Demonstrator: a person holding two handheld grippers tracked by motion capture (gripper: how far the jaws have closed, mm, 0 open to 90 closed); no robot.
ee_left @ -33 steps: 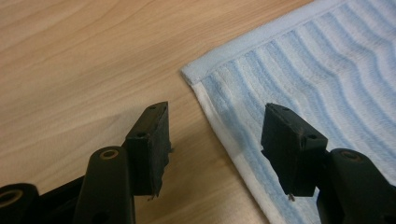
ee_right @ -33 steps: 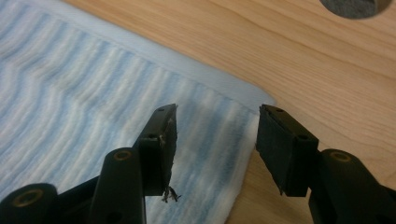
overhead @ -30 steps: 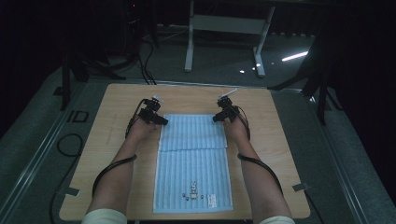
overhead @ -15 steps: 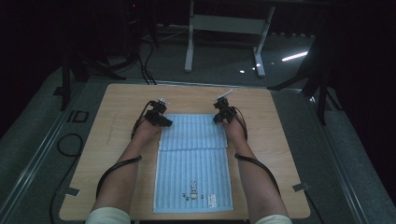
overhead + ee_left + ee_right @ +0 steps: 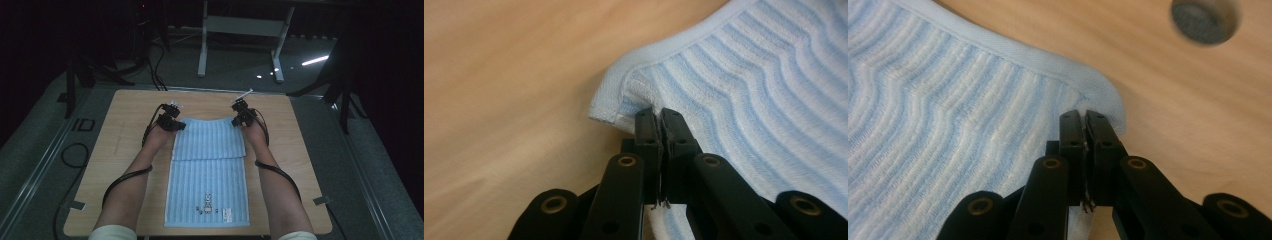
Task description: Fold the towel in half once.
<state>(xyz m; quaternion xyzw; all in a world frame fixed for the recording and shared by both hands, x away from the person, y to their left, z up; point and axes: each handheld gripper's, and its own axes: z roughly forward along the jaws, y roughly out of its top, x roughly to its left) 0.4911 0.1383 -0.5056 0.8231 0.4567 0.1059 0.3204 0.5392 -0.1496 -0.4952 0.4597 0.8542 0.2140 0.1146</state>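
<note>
I have the blue striped towel (image 5: 207,172) lying lengthwise down the middle of the wooden surface (image 5: 125,115), its far part already doubled over onto the rest, and each far corner is in a grip. My left hand-held gripper (image 5: 173,124) has just been closing, and its jaws are now pressed together on the towel's far left corner (image 5: 624,100), cloth pinched between them; my right hand-held gripper (image 5: 238,120) has done the same on the far right corner (image 5: 1098,95). To do this fold well, I judge both corners should rise together and travel toward me at an even pace, keeping the far hem taut so the stripes stay square (a lagging hand would skew the edge). The grips sit close to the hems, so a jerk could slip them. Nothing stands in the way on the surface: a small round hole (image 5: 1204,20) lies beyond the right corner, and trailing cables (image 5: 125,177) run beside my forearms, clear of the cloth.
</note>
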